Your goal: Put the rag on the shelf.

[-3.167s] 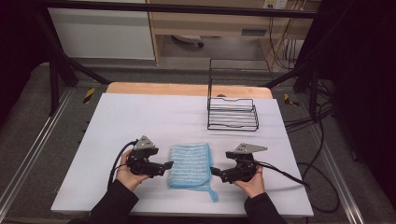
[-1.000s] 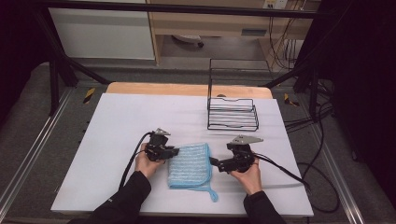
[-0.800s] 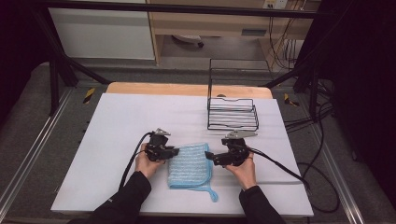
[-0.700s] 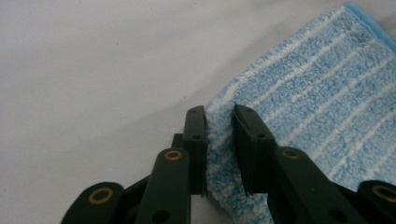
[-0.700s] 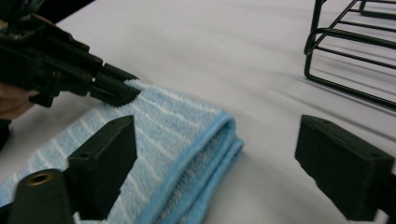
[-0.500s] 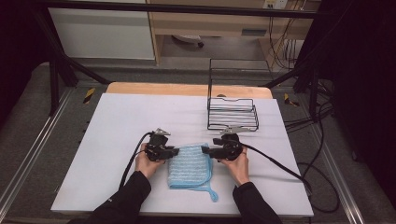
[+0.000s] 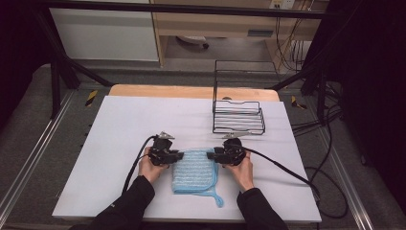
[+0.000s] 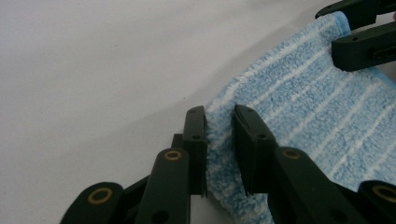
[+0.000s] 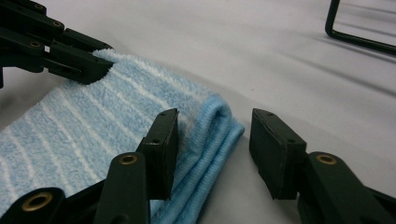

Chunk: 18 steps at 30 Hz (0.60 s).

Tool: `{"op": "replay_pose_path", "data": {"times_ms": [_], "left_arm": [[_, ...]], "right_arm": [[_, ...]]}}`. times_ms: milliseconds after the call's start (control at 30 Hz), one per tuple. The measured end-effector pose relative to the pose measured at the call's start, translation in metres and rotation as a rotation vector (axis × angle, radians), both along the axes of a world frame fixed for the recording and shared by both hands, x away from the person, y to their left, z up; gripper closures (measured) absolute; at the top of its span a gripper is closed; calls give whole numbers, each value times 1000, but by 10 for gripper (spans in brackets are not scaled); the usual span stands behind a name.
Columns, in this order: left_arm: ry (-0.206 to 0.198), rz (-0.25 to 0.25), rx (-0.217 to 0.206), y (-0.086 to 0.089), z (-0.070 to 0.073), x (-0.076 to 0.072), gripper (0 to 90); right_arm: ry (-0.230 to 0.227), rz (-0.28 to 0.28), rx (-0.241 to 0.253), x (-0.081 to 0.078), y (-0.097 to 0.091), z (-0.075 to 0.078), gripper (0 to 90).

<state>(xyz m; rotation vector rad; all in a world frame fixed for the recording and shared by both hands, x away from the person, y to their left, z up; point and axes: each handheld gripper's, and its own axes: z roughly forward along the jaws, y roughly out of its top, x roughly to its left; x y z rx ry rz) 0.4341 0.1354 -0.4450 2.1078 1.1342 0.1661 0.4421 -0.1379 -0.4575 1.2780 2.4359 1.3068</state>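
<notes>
The folded blue towel [image 7: 194, 171] lies near the table's six o'clock edge. The left gripper [image 7: 178, 155] pinches its ten o'clock corner; the right gripper [image 9: 212, 140] has just been closing around the two o'clock corner — one pad not yet touching. Best to close fully, catching every layer, before lifting evenly.

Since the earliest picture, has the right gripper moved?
Yes. In the high view the right gripper has gone up the table towards the wire rack, to the blue towel's far right corner; its jaws have been closing around it.
</notes>
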Motion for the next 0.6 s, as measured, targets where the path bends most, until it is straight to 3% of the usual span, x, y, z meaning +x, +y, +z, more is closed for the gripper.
{"op": "replay_pose_path", "data": {"times_ms": [133,333,600], "left_arm": [[6,-2,-18,2,-1,0,745],[3,0,-14,2,0,0,752],[18,10,-37,4,1,1,792]], "right_arm": [[6,4,11,-2,1,-1,604],[60,-1,37,-2,2,-1,729],[73,-17,52,-2,2,1,781]]}}
